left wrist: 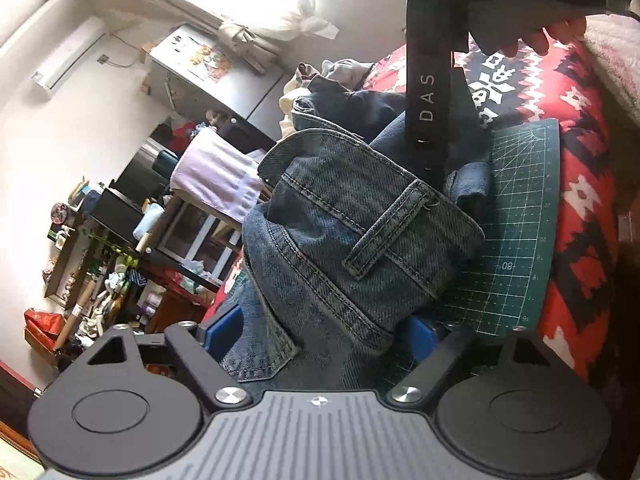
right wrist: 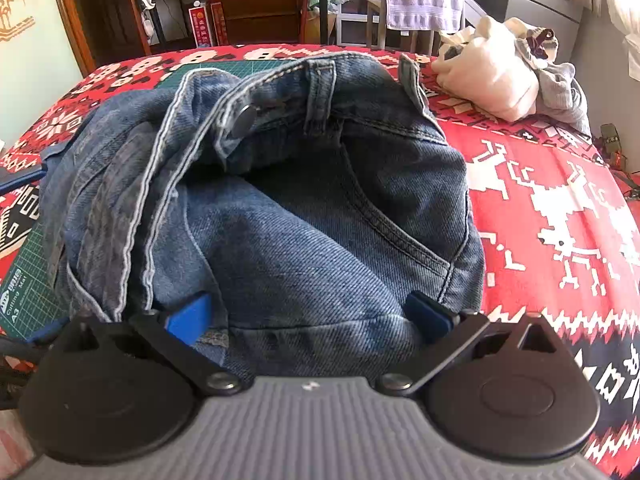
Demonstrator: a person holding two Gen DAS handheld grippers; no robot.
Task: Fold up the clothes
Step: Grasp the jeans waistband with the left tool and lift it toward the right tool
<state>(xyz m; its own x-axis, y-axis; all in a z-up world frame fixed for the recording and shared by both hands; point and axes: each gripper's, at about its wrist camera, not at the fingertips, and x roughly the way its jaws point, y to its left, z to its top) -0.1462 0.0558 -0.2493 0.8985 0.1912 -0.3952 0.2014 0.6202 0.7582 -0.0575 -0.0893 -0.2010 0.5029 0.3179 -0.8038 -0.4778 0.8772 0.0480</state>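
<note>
In your left wrist view, your left tool (left wrist: 320,334) has its 2 blue fingers (left wrist: 424,338) spread apart, with the jeans (left wrist: 352,240) bunched between them. You cannot tell if the fingers are squeezing the cloth. The jeans fill the middle of the frame, with a belt loop (left wrist: 386,228) facing you. They lie partly on a green cutting mat (left wrist: 516,216) at the right. At the top right, a hand (left wrist: 532,36) holds your other tool, and its black strap (left wrist: 428,92) hangs down over the jeans.

In your right wrist view, your right tool (right wrist: 308,316) is also spread wide, with jeans cloth between its blue fingers (right wrist: 190,316). The jeans (right wrist: 280,200) sit in the middle of the frame on a red patterned cover (right wrist: 540,184). The waist button (right wrist: 244,118) shows near the top. A pile of pale clothes (right wrist: 492,76) lies at the upper right.
</note>
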